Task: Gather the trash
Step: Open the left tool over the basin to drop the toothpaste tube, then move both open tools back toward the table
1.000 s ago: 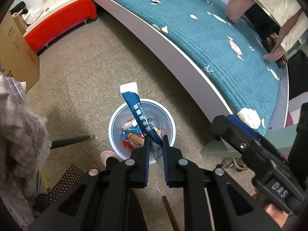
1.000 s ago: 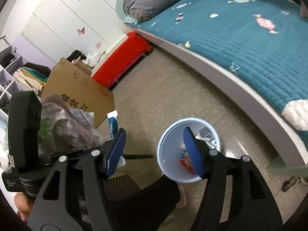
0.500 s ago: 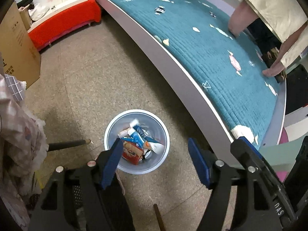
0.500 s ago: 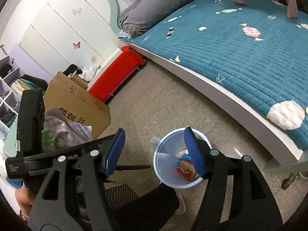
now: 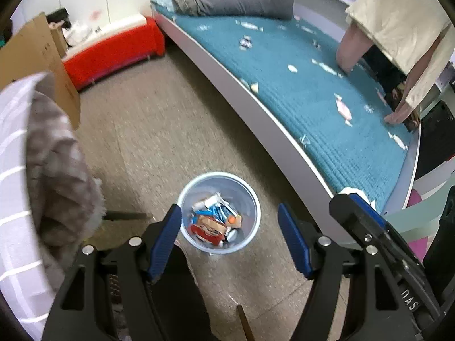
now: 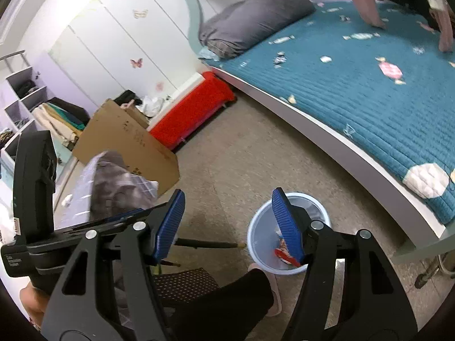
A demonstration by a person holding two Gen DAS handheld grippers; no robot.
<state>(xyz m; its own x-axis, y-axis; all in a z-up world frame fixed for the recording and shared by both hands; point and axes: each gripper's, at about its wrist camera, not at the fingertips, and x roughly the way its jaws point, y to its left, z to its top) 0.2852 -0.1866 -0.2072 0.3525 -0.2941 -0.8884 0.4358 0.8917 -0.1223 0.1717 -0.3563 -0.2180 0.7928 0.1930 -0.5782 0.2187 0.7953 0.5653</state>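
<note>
A pale blue trash bin (image 5: 256, 207) stands on the floor beside the bed, with several wrappers (image 5: 214, 223) inside. It also shows in the right wrist view (image 6: 257, 244). My left gripper (image 5: 230, 237) is open and empty, high above the bin. My right gripper (image 6: 227, 221) is open and empty, above and left of the bin. Small scraps (image 5: 244, 41) lie on the teal bedcover (image 5: 327, 91); they also show in the right wrist view (image 6: 280, 58).
A cardboard box (image 6: 128, 142) and a red bench (image 6: 193, 110) stand along the wall. A person (image 5: 395, 34) leans on the bed. A checked cloth bundle (image 5: 34, 176) is at the left. My leg (image 6: 227, 301) and a slipper are next to the bin.
My left gripper opened and dropped the blue wrapper into the bin. Both grippers have since risen and tilted up toward the bed.
</note>
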